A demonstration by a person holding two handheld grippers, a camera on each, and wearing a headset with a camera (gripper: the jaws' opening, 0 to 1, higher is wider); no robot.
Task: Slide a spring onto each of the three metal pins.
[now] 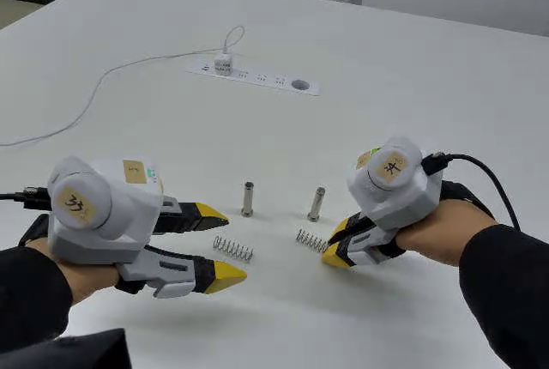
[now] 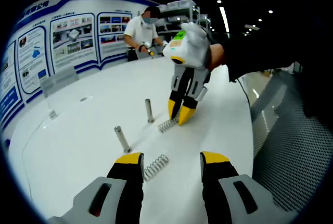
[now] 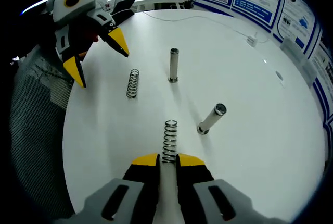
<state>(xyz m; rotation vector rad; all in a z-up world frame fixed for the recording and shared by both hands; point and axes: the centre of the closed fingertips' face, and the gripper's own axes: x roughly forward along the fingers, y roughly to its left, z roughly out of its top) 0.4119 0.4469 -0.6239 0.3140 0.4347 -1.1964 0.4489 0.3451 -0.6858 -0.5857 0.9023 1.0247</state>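
Between the parted jaws of the left gripper [image 1: 219, 244] lies the left spring [image 1: 233, 249], flat on the table [image 1: 412, 60] and touched by neither jaw. In the left gripper view it sits closer to the left-hand tip than to the other.

At the right gripper [image 3: 167, 160] the jaws are drawn close about the near end of the right spring [image 3: 169, 139], which lies flat and runs straight out from the tips. They look pinched on it, though the contact itself is hidden between the yellow tips, and in the head view that end of the coil is covered by the gripper.

Just past the springs two metal pins stand on end. The left pin [image 1: 248, 199] is behind the left spring. The right pin [image 1: 316, 203] is just beside the far end of the right spring, apart from it. It seems to lean in the right gripper view, but whether that is the lens or a true tilt cannot be told.

Beyond the pins the table runs open and white as far as a power strip [image 1: 257, 75] with a white plug [image 1: 223, 63] and a cable [image 1: 94, 94] trailing off to the left. The table's near edge lies close behind both grippers, with grey mesh showing past it in the gripper views. The grippers are well apart, with springs and pins between them.
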